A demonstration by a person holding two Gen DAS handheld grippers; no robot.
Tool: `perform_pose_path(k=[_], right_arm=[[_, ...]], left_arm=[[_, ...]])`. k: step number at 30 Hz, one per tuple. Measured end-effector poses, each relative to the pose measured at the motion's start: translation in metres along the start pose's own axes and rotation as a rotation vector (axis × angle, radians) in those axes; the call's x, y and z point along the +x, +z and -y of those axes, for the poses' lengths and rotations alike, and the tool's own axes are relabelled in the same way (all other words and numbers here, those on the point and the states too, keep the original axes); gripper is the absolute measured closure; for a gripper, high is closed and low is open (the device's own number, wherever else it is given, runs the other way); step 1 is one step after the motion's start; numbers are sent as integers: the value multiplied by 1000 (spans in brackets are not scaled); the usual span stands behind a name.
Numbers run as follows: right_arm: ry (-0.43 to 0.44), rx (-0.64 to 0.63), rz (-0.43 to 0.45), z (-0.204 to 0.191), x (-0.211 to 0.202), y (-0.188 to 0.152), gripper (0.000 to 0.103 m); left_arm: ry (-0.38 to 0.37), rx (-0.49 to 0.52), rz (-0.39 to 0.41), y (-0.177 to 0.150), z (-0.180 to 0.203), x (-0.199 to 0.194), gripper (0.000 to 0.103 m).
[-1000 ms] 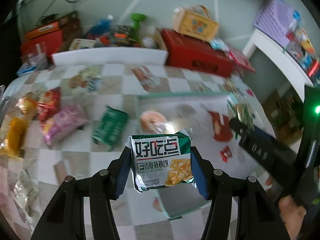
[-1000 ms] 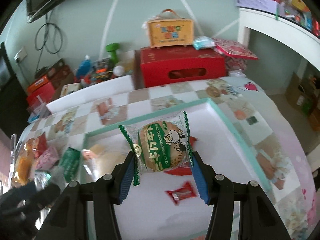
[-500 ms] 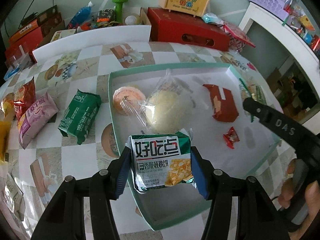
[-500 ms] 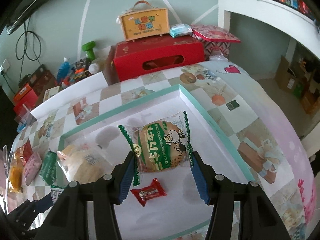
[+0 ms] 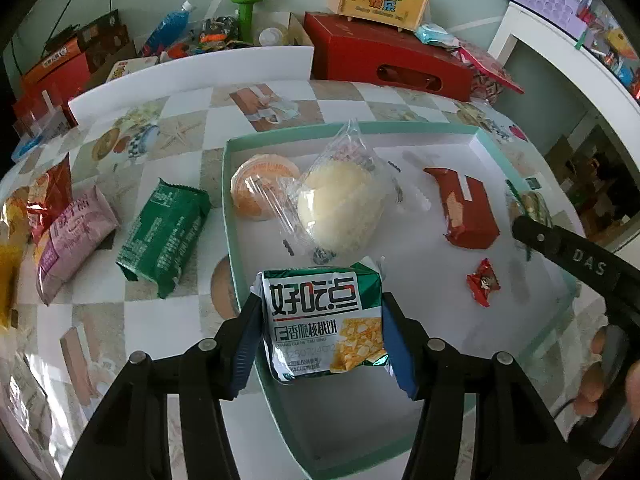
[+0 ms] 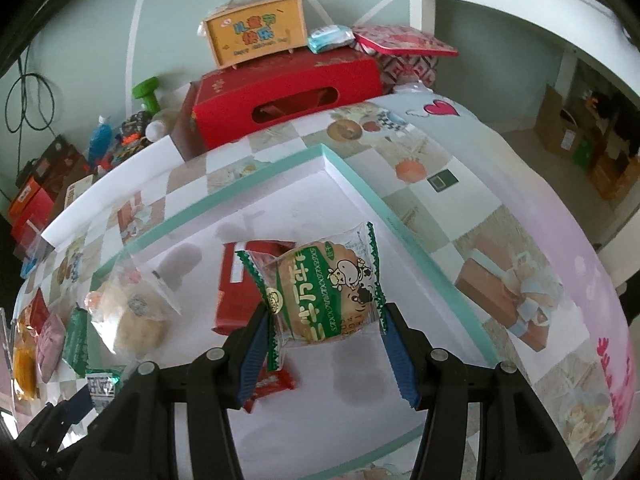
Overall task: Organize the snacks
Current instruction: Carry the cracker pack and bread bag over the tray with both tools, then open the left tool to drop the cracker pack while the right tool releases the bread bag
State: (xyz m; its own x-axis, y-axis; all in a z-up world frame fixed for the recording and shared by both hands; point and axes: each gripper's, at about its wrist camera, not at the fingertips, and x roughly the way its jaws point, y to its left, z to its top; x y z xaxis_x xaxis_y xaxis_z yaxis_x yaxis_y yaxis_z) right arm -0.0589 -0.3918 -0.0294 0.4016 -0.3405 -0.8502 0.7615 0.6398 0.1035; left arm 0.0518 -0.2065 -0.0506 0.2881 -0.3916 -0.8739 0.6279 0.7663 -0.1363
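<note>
My left gripper (image 5: 322, 338) is shut on a green and white biscuit pack (image 5: 322, 324), held above the near left corner of the mint-rimmed white tray (image 5: 232, 240). My right gripper (image 6: 322, 350) is shut on a green-edged clear cake packet (image 6: 320, 284), held over the tray's right half (image 6: 400, 236). In the tray lie an orange cake (image 5: 260, 184), a pale bun in clear wrap (image 5: 340, 204), a red packet (image 5: 466, 208) and a small red candy (image 5: 483, 282). The right gripper's body shows at the right of the left wrist view.
On the checked tablecloth left of the tray lie a green packet (image 5: 164, 236), a pink packet (image 5: 72, 236) and red and yellow bags (image 5: 44, 200). A red box (image 5: 384, 64) with a yellow case on top and a white board (image 5: 192, 68) stand behind.
Both grippers have moved forward and lower over the tray with their packs still held. The right gripper has moved towards the tray's right side.
</note>
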Motion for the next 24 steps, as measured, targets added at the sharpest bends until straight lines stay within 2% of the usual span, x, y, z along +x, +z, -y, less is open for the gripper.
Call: perform_pose_path(k=[8, 10, 12, 14, 22, 24], right_arm=[[4, -6, -32, -2, 8, -2, 43], [-3, -16, -29, -4, 6, -1, 42], [-5, -22, -21, -5, 4, 0, 40], [-4, -23, -13, -6, 1, 1, 37], [-8, -34, 2, -9, -7, 3, 35], [-12, -40, -2, -10, -7, 3, 34]], left_arm=[[7, 5, -3, 3, -1, 0, 43], [1, 13, -1, 3, 2, -3, 40], [-11, 21, 9, 4, 5, -8, 31], [-23, 39, 28, 4, 9, -16, 28], [-52, 47, 52, 4, 13, -36, 27], [-61, 42, 55, 4, 12, -39, 23]])
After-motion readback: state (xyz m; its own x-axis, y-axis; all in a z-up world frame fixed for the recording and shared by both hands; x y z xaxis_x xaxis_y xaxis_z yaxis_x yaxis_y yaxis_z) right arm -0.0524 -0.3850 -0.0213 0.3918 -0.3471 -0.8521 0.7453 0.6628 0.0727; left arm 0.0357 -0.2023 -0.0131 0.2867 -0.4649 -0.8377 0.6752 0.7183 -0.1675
